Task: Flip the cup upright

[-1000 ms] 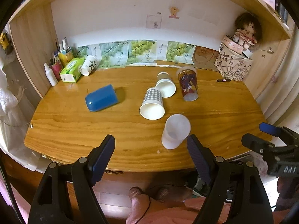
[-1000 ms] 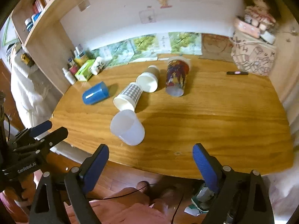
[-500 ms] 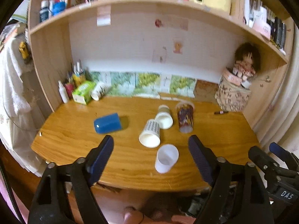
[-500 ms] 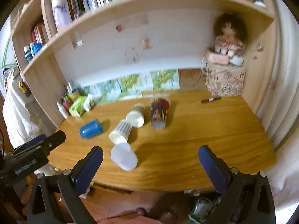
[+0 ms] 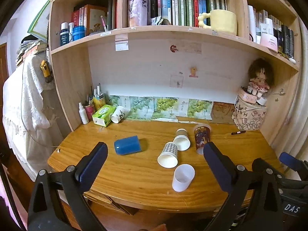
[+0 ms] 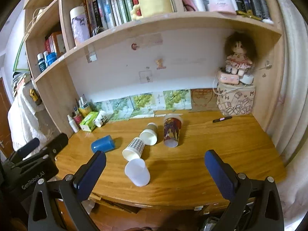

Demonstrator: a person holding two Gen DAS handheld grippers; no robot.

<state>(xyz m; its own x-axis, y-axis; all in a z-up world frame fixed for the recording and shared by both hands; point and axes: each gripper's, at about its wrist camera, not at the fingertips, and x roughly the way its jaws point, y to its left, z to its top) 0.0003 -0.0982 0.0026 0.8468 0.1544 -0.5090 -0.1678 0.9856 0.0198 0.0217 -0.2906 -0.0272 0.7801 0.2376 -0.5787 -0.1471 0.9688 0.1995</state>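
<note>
While both grippers are hanging back off the near edge of the desk, five cups are lying on their sides across the middle of the frame and none of them is standing upright. The left gripper is holding its jaws wide apart with nothing between them, and the right gripper is doing the same.

Lowest in the left wrist view, just right of centre, the translucent white cup is lying with its mouth turned toward the camera. Just above it the checked paper cup is resting beside the brown-banded paper cup, and the patterned dark cup is lying to their right. The blue cup is sitting apart, left of centre. A sixth, a white printed cup, is leaning against the green tissue box at the upper left of the desk.

As a judgement, the flipping is all remaining to be done: a tipped cup needs gripping and turning onto its base. Which cup is meant, the pictures are not settling.
</note>
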